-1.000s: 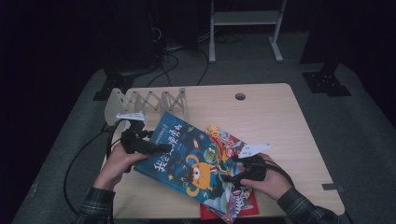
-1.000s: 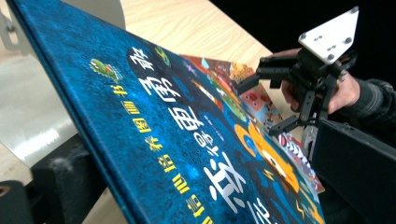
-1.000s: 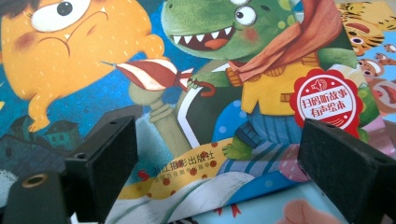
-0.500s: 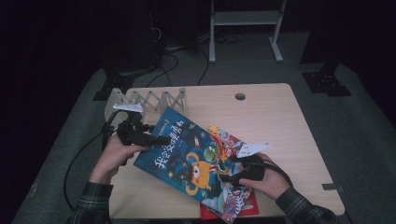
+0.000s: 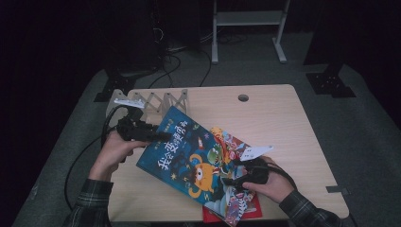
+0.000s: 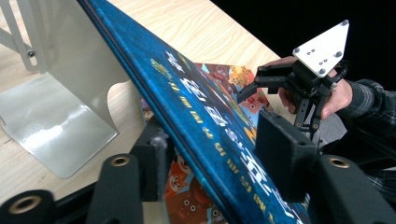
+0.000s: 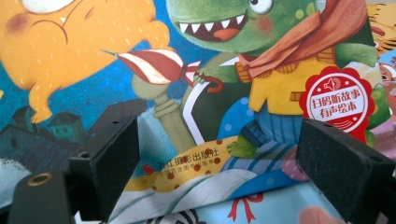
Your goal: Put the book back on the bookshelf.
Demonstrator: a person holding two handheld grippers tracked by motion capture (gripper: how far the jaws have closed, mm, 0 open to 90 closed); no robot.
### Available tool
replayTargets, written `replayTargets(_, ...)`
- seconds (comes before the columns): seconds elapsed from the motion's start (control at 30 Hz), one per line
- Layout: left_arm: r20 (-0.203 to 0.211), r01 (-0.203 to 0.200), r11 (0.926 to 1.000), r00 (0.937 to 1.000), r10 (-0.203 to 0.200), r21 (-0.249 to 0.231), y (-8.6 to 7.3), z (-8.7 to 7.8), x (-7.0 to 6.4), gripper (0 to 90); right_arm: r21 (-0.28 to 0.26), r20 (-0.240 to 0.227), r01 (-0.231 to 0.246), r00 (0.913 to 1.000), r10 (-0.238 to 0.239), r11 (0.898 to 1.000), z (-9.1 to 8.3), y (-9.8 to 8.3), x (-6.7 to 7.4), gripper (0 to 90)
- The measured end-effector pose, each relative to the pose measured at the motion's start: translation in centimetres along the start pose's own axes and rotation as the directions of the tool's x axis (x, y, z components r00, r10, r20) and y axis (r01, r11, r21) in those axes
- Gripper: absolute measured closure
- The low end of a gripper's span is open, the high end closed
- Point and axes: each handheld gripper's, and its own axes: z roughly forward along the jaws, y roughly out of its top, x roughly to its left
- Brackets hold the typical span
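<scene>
A blue picture book [image 5: 189, 151] with an orange monster on its cover lies tilted, its left edge raised off the table. My left gripper [image 5: 158, 135] has that edge between its jaws. In the left gripper view the book [image 6: 201, 107] slants across the gap of the left gripper [image 6: 215, 135], resting on the lower pad [image 6: 156, 149]. The jaws have just been closing, with a gap still showing. My right gripper [image 5: 231, 179] stands open at the book's lower right edge. In the right gripper view the right gripper [image 7: 224, 154] has both pads wide apart over the cover [image 7: 187, 70].
A second colourful book [image 5: 231, 142] and a red one [image 5: 255, 210] lie under the blue book. A white folding metal rack [image 5: 156, 99] stands at the table's back left, close behind my left gripper. A cable hole [image 5: 243, 98] sits in the bare wooden tabletop [image 5: 283, 123].
My left gripper has risen a little and its jaws have narrowed around the blue book's left edge, which tilts up higher. The right hand has stayed put.
</scene>
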Motion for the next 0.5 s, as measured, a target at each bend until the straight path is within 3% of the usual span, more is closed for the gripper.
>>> replayTargets(0.17, -0.010, -0.002, 0.9998, 1.0000, 0.003, 0.021, 0.4, -0.2, 0.0, 58.2, -0.002, 0.005, 0.019, 0.9998, -0.019, 1.000, -0.1, 0.0, 0.2, 13.6)
replayTargets(0.33, -0.002, 0.001, 0.9995, 1.0000, -0.001, 0.033, 0.7, -0.2, -0.1, 60.1, 0.011, 0.003, 0.029, 0.9996, -0.029, 1.000, -0.4, 0.0, 0.1, 18.1)
replayTargets(0.4, 0.005, 0.009, 0.9994, 0.9999, -0.009, 0.035, 0.9, -0.2, -0.1, 60.8, 0.039, 0.026, 0.061, 0.9977, -0.062, 0.997, -0.8, -0.2, -0.3, 27.2)
replayTargets(0.47, 0.005, 0.020, 0.9990, 0.9998, -0.020, 0.041, 1.2, -0.2, -0.1, 62.0, 0.062, 0.038, 0.054, 0.9977, -0.057, 0.997, -1.2, -0.2, -0.8, 28.0)
replayTargets(0.5, 0.007, 0.030, 0.9984, 0.9995, -0.031, 0.049, 1.5, -0.1, -0.2, 62.6, 0.054, 0.044, 0.029, 0.9985, -0.032, 0.998, -1.5, -0.2, -1.1, 29.5)
